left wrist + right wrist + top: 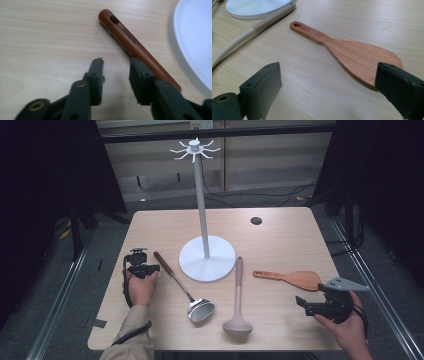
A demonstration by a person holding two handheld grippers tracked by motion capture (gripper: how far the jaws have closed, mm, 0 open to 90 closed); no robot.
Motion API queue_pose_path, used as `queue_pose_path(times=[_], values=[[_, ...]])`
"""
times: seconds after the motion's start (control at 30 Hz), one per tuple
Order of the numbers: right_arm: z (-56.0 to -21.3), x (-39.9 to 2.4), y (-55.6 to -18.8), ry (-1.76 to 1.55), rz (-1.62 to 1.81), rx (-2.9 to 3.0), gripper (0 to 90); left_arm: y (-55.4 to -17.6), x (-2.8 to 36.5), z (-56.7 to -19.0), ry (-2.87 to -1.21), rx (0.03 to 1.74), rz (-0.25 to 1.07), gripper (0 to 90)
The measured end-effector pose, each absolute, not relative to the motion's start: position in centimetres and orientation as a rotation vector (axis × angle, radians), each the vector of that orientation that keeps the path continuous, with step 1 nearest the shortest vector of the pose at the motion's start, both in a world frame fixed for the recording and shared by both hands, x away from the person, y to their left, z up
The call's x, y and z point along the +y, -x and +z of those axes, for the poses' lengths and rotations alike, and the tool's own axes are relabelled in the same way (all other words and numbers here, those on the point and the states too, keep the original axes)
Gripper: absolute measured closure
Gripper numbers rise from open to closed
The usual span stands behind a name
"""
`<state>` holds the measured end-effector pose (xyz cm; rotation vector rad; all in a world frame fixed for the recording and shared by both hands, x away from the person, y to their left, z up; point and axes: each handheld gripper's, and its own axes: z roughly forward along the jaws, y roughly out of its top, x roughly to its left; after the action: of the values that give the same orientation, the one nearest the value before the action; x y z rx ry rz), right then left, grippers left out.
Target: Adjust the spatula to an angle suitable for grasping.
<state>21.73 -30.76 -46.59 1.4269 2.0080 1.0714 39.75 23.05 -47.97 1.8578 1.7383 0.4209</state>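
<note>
**Left claw beside ladle handle, not yet around it**

Nearest the lens: left gripper (116, 65) jaws, black, partly open, nothing between them. Red-brown wooden handle of the steel ladle (136, 47) just outside the right-hand jaw in the left gripper view, touching or nearly so; cannot tell which. Handle's long axis diagonal there, hanging-hole end up and away, rest passing behind that jaw toward the bottom right.

From the high view: left gripper (155, 268) at table's left, fingertips right at the handle's far end. Ladle (181, 285) lying diagonally, handle up-left, steel bowl down-right toward the person. White round-based utensil stand with hooked top (206, 251) just right of the handle.

Right gripper (328, 85) wide open, empty, pointed at the flat reddish wooden rice paddle (352, 51); blade end near its right-hand jaw, holed handle pointing away toward the stand base. In the high view, right gripper (300, 303) just short of the paddle (290, 278). Beige long-handled silicone ladle (238, 300) between the two tools, untouched, on the light wood table (280, 235).

Judgement: left hand closest to a grasp. Needs a small sideways shift toward the handle to straddle it, jaws already roughly across its axis. Risk: closing now would nudge the handle aside rather than clamp it.
</note>
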Motion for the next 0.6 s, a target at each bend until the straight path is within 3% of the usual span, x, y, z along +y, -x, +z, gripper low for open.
queue_pose_path(times=[0.23,0.6], values=[[-46.3,-30.0,-22.5,-1.430,1.097,2.002,6.2,-36.9,21.3,-47.4,-1.839,1.678,0.392,37.4],[-46.2,-28.8,-23.2,-1.392,1.112,2.027,6.1,-36.3,17.5,-48.0,-1.865,1.666,0.381,35.1]])
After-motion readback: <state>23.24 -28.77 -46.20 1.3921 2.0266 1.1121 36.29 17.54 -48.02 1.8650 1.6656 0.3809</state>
